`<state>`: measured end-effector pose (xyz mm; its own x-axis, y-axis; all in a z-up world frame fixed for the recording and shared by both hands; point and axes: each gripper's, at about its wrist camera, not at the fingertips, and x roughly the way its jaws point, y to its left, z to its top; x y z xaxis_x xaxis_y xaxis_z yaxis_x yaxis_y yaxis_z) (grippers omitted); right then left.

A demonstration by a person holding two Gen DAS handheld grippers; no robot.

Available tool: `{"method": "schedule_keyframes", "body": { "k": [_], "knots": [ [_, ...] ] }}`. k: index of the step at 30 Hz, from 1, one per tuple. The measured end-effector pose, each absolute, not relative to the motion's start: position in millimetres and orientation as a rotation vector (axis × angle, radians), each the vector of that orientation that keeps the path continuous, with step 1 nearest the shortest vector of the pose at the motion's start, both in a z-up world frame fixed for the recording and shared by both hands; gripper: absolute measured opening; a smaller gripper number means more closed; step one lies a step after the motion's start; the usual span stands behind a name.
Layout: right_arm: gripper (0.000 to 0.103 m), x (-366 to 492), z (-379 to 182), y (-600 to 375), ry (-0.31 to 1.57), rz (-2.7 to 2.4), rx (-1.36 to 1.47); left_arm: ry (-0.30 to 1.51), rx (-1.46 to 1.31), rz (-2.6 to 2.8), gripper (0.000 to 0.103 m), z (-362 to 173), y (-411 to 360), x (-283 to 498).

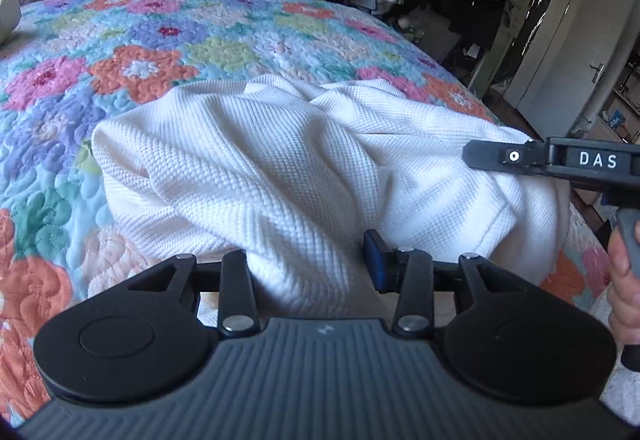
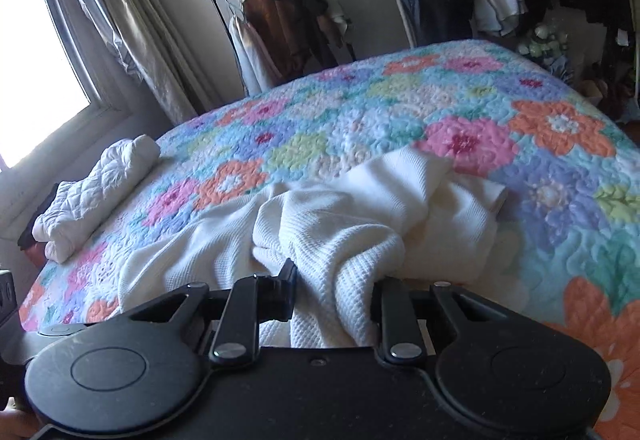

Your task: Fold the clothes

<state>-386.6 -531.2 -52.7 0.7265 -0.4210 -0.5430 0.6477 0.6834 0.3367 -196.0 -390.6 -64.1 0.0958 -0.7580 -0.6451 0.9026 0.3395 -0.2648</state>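
A white waffle-knit garment (image 1: 280,167) lies bunched on the flowered quilt (image 1: 120,71) of a bed. In the left wrist view my left gripper (image 1: 308,260) has the cloth's near edge between its fingers, jaws fairly wide, cloth filling the gap. My right gripper (image 1: 492,155) shows at the right of that view, a hand behind it, its tip on the garment's right edge. In the right wrist view the garment (image 2: 360,224) rises in a fold between the right gripper's (image 2: 334,288) fingers, which hold it.
A rolled white quilted item (image 2: 96,187) lies near the bed's left edge by the window. Clothes racks (image 2: 288,11) with hanging garments stand beyond the bed. A door (image 1: 560,51) is at the right. The quilt (image 2: 520,127) stretches beyond the garment.
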Motion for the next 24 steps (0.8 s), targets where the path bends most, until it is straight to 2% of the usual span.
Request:
{"method": "schedule_keyframes", "body": {
  "k": [2, 4, 6, 10, 14, 19, 24],
  "knots": [
    [0.021, -386, -50, -529, 0.459, -0.653, 0.5, 0.794, 0.223, -1.207, 0.032, -67, -391, -194],
    [0.021, -387, -50, -529, 0.466, -0.668, 0.479, 0.779, 0.229, -1.178, 0.021, -68, -391, -190],
    [0.019, -387, -51, -530, 0.47, -0.672, 0.475, 0.765, 0.22, -1.16, 0.019, -68, -389, -187],
    [0.017, -389, -49, -532, 0.461, -0.709, 0.461, 0.697, 0.2, -1.077, 0.019, -59, -379, -179],
    [0.016, -391, -48, -532, 0.474, -0.718, 0.437, 0.709, 0.161, -0.998, 0.019, -59, -371, -161],
    [0.016, -388, -52, -533, 0.508, -0.688, 0.44, 0.651, 0.425, -0.899, 0.019, -73, -387, -171],
    [0.016, -389, -52, -533, 0.502, -0.697, 0.446, 0.634, 0.395, -0.877, 0.019, -62, -379, -167]
  ]
}}
